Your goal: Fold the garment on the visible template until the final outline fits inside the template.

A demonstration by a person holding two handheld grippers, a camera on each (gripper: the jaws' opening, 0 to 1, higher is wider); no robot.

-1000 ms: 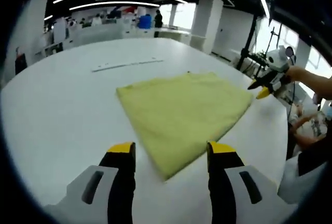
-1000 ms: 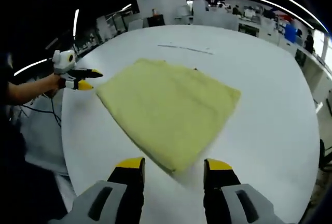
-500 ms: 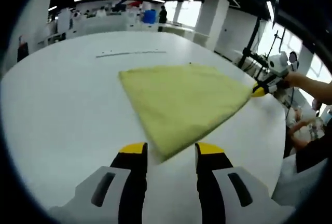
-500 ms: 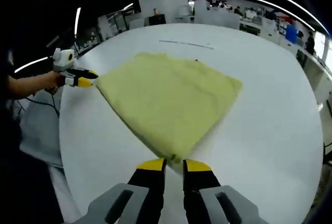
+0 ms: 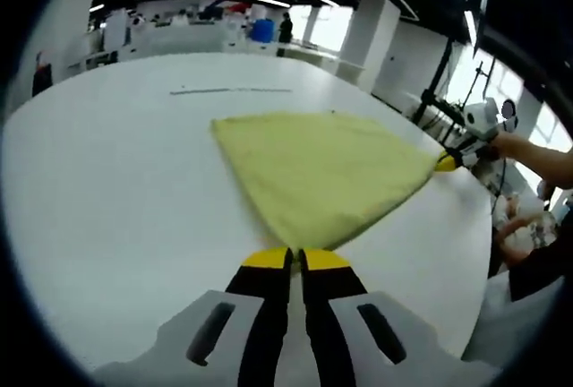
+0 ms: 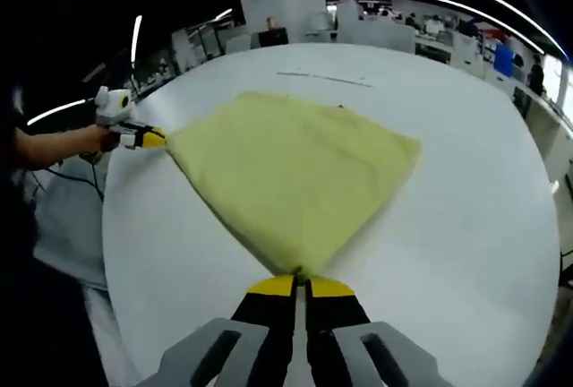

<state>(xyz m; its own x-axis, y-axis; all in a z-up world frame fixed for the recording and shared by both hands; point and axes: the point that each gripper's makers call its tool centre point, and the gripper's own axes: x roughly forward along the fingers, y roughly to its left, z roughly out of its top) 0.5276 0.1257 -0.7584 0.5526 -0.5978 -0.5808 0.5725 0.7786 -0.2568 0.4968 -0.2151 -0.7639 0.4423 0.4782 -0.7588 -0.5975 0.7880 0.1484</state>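
Observation:
A yellow cloth [image 5: 322, 167] lies flat on the white table [image 5: 107, 190], pulled to a point at two opposite corners. In the left gripper view my left gripper [image 5: 295, 257] is shut on the near corner. At the far right corner, my right gripper [image 5: 445, 161] pinches the cloth, held by a hand. In the right gripper view the cloth [image 6: 295, 172] fans out from my right gripper [image 6: 302, 284], which is shut on its near corner. The left gripper [image 6: 148, 139] holds the corner at the table's left edge.
A thin dark line [image 5: 228, 91] marks the table [image 6: 474, 190] beyond the cloth, the same line [image 6: 327, 80] showing in the right gripper view. A stand with gear [image 5: 439, 91] rises past the table's right edge. Desks and people fill the room behind.
Both grippers moved in on the cloth's corners and went from open to shut on them. The cloth's corners are now drawn out to points.

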